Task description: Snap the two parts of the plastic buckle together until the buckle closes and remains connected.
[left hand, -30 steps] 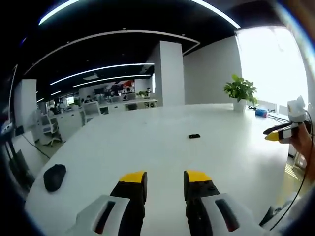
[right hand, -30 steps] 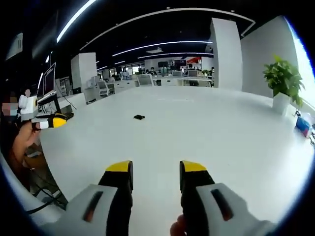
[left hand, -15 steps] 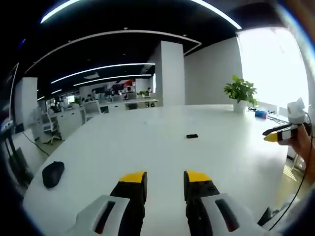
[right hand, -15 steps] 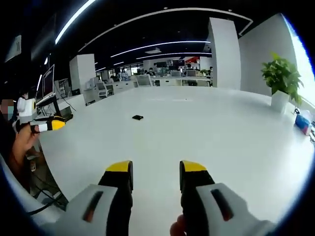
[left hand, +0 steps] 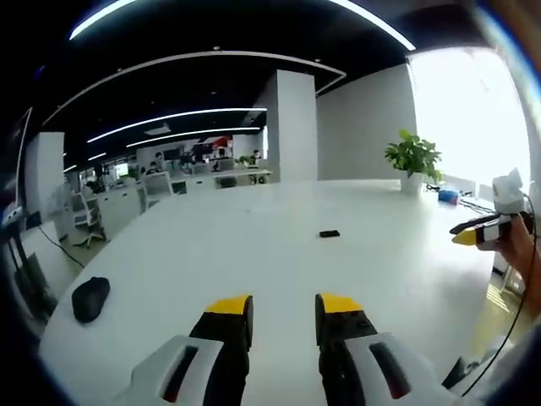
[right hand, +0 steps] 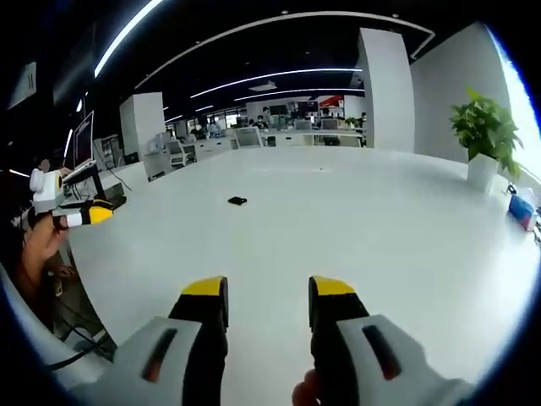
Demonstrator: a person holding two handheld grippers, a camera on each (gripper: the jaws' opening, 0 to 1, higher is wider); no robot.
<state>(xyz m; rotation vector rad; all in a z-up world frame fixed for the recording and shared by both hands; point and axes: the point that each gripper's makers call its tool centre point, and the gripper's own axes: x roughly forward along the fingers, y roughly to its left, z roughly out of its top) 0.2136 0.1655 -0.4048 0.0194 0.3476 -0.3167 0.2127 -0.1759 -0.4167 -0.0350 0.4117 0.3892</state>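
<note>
Item: buckle (left hand: 330, 233), small dark piece, centre frame on white tabletop (left hand: 279, 254), untouched. Left hand-held gripper (left hand: 283, 306) and right hand-held gripper (right hand: 267, 289): jaws parted, empty, held back, likely pre-approach.

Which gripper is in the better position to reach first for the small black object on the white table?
Neither clearly. The small black object lies far ahead of both the open left gripper and the open right gripper, on the white table. It sits closer to centre ahead of the left, a slight edge.
</note>
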